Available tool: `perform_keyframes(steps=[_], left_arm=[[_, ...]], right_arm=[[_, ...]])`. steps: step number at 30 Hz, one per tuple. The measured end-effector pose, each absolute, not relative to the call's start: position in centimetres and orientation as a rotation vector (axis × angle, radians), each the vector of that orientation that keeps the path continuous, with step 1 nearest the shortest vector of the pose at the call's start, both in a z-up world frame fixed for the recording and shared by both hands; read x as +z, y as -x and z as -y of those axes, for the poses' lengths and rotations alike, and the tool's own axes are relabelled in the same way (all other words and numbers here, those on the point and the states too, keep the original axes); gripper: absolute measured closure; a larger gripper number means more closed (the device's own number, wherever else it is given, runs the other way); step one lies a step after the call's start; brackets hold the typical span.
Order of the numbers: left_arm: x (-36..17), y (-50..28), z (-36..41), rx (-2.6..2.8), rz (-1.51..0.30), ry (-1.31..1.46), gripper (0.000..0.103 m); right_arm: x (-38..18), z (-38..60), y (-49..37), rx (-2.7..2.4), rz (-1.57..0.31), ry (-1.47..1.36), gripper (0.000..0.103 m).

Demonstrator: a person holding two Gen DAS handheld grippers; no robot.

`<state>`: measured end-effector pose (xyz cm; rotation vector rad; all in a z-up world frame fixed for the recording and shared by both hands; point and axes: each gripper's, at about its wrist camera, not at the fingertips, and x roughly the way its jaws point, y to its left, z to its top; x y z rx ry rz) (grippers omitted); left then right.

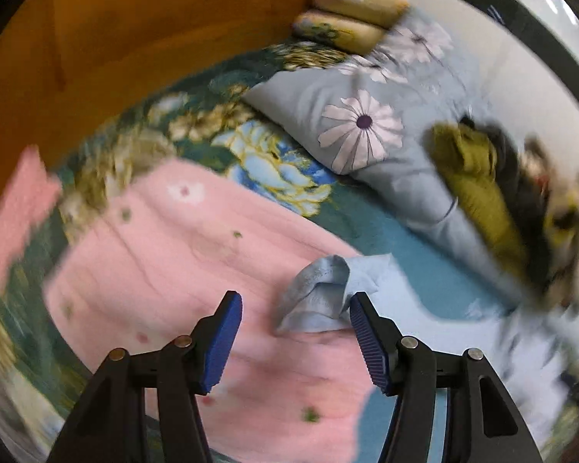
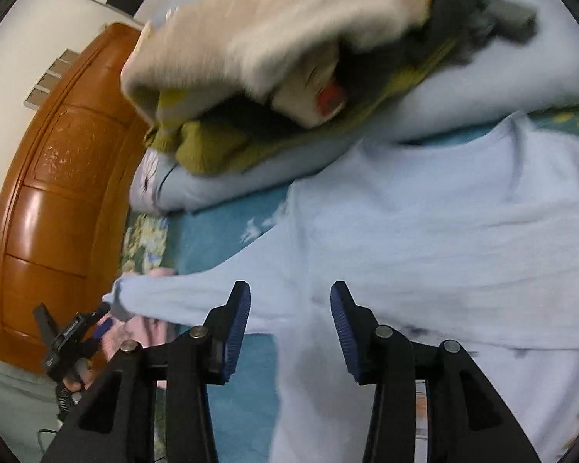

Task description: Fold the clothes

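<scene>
Left hand-held gripper point(image 1: 295, 337) wide apart, empty, at light-blue sleeve cuff point(image 1: 320, 293). Right hand-held gripper point(image 2: 289, 332) wide, empty, over light-blue top point(image 2: 424, 231).

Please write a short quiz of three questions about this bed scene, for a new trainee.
1. True or false: the left gripper is shut on the sleeve cuff.
2. What does the pale blue shirt lie on? A) the bed B) a chair C) the floor
3. Fill in: the olive garment lies in a pile on the ____.

Key: 1 false, both its jaws stand apart with the cuff beside one pad; 2 A; 3 pillow.
</scene>
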<state>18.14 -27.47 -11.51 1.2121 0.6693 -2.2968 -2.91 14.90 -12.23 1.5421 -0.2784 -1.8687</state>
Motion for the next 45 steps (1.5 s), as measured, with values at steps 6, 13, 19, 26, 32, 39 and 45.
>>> perform_keyframes(steps=[6,13,19,26,32,39,45], left_arm=[[-12.6,-16.4,26.8,-2.397,-0.388,-1.335,0.031],[-12.5,-15.7,31.3,-2.405,-0.819,-1.338,0.099],[-11.8,-14.7,35.1,-2.282,-0.906,-1.372,0.093],[-15.4,-16.0,36.7,-2.079,-1.071,-1.369,0.048],[-15.8,-18.8,35.7,-2.053,-1.271,-1.283,0.048],[-15.3,-18.5,35.3,-2.043,-1.399,-1.154,0.098],[-10.1,-17.0,33.9,-2.169,-1.253,-1.082,0.098]], right_arm=[[-11.4,-17.9,2.3,-1.886,0.34,-1.569,0.058],[-11.8,-19.7,1.1,-1.915,0.375,-1.608,0.058],[-11.4,-20.5,0.7,-1.928,0.362,-1.61,0.058],[-11.7,-19.7,0.9,-1.914,0.369,-1.626,0.058],[-12.3,-20.3,0.7,-1.904,0.374,-1.631,0.058],[-13.3,-20.0,0.5,-1.87,0.415,-1.644,0.058],[-13.6,-21.5,0.6,-1.87,0.516,-1.622,0.058]])
